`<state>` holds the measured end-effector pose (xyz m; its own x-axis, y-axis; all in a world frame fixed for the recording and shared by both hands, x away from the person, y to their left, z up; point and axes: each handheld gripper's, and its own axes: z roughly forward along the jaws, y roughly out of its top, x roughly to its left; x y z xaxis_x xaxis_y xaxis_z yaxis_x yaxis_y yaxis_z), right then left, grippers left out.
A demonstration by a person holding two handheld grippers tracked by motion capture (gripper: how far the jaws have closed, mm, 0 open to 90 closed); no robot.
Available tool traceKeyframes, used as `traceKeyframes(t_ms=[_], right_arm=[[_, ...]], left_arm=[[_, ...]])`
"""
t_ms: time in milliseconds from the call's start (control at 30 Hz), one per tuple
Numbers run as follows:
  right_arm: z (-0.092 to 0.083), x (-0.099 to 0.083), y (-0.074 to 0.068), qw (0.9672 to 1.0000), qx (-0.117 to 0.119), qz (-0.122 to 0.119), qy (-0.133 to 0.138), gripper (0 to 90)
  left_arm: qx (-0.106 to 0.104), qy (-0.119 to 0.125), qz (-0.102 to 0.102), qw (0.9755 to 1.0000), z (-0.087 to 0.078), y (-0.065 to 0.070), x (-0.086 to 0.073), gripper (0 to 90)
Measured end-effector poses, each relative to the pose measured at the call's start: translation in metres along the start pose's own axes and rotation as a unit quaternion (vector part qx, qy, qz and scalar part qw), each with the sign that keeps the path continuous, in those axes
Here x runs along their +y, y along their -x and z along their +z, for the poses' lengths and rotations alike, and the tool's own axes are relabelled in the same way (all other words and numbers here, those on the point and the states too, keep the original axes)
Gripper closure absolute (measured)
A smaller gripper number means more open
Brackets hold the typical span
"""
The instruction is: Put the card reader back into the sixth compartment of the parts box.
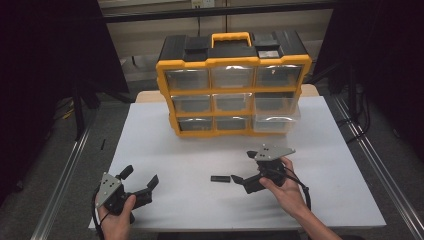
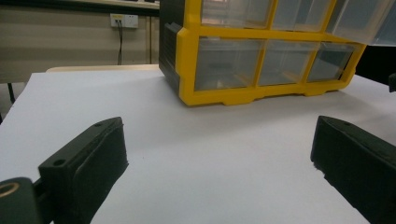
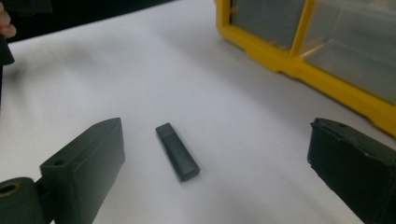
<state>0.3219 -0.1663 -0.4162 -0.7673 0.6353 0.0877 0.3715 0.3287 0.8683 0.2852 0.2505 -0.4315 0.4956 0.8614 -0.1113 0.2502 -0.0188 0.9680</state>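
Both fingers wide apart, black stick point(image 3: 177, 151) untouched

In the left gripper view the drawer cabinet point(image 2: 261, 51) is cut off by the top and right edges, so its handle and upper rows are out of frame; what lies inside its clear drawers is too hazy to tell; the left gripper point(image 2: 219, 163) shows just its two jaws, both cut by the bottom edge, the right one by the right edge too. In the right gripper view a corner of the cabinet point(image 3: 327, 51) runs off the top and right edges; the black stick point(image 3: 177, 151) in front of the cabinet bears no readable marking; the far table point(image 3: 70, 70) is blurred. In the high view the person's forearms leave the bottom edge.
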Motion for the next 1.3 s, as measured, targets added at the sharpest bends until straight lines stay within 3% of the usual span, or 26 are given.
traceKeyframes(t_ms=[267, 400, 500, 667, 833, 867, 1033, 1233, 1300], right_arm=[[0.015, 0.012, -0.002, 0.9992, 0.020, -0.005, -0.034, 5.3], [0.026, 0.018, -0.005, 0.9971, 0.037, -0.011, -0.065, 4.3], [0.030, 0.020, -0.004, 0.9970, 0.033, -0.016, -0.069, 4.2], [0.042, 0.026, -0.003, 0.9937, 0.040, -0.023, -0.102, 3.5], [0.059, 0.030, -0.004, 0.9847, 0.049, -0.037, -0.163, 4.0], [0.059, 0.030, -0.004, 0.9847, 0.049, -0.037, -0.163, 4.0], [0.073, 0.034, -0.003, 0.9754, 0.071, -0.064, -0.199, 11.1], [0.085, 0.040, -0.005, 0.9660, 0.079, -0.078, -0.233, 17.2], [0.086, 0.041, -0.005, 0.9644, 0.081, -0.079, -0.239, 19.6]], left_arm=[[-0.003, -0.001, 0.000, 1.0000, 0.000, 0.000, 0.000, 3.4], [-0.002, -0.002, 0.000, 1.0000, 0.000, -0.001, 0.000, 3.4], [-0.003, -0.002, -0.001, 1.0000, -0.001, -0.001, 0.000, 3.4], [-0.003, -0.002, -0.004, 1.0000, -0.001, -0.001, 0.000, 3.4], [-0.009, -0.003, -0.003, 0.9999, -0.001, 0.000, 0.000, 3.4], [-0.009, -0.003, -0.003, 0.9999, -0.001, 0.000, 0.000, 3.4], [-0.010, -0.005, -0.003, 0.9999, 0.000, 0.000, 0.000, 3.4], [-0.009, -0.004, -0.003, 0.9999, -0.001, 0.000, 0.000, 3.4], [-0.009, -0.004, -0.003, 0.9999, -0.001, 0.000, 0.000, 3.4]])
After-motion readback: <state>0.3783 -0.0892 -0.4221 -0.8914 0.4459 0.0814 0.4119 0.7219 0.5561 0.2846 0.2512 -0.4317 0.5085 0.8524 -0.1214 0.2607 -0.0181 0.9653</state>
